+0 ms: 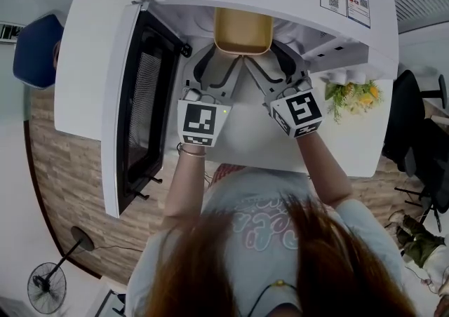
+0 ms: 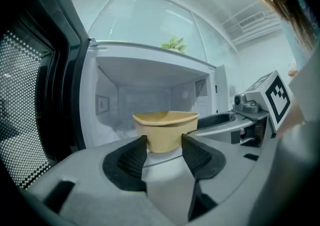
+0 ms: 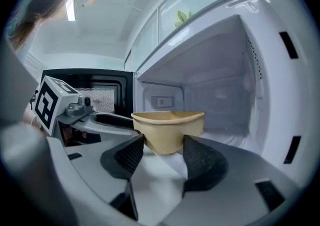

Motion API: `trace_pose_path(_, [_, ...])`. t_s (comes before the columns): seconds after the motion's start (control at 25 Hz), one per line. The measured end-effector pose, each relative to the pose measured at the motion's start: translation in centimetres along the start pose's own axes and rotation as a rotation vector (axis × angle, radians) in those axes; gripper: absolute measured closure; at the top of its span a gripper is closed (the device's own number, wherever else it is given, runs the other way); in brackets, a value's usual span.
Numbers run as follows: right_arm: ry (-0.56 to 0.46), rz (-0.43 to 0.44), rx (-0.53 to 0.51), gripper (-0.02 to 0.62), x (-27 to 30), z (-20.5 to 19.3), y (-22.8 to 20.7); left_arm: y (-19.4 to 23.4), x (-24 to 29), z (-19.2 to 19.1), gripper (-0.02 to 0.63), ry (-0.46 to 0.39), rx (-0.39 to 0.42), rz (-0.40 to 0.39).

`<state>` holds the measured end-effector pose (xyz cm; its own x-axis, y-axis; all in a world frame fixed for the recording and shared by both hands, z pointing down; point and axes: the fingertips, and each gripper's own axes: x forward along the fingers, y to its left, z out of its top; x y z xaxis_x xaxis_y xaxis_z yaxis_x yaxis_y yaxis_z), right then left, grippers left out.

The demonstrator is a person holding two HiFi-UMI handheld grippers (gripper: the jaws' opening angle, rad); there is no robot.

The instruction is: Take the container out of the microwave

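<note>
door open; left tool (image 2: 164, 146) and right tool (image 3: 163, 146) pinch the container (image 1: 243, 30), not yet out of the microwave (image 1: 91, 42).

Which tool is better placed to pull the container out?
Marginally the right tool: both grip the container's near corners, but the open door crowds the left tool.

Pale floor (image 1: 17, 196) holds a fan (image 1: 47, 286) and blue chair (image 1: 35, 49).

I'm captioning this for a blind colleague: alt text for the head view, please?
Seen from above, a tan container sits at the mouth of an open white microwave, clasped by the left hand-held gripper and the right hand-held gripper; the door is swung left.
</note>
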<state>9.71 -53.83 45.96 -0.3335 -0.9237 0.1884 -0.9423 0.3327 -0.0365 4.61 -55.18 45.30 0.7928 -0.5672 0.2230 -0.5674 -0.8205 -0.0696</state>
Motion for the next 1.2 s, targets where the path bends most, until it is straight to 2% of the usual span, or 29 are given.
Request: trace_pose_path(1.2, [-0.094, -0.071, -0.026, 0.362, -7.0, 3.4, 4.7, -4.2, -6.8, 3.7, 0.391, -0.069, 0.028, -0.038])
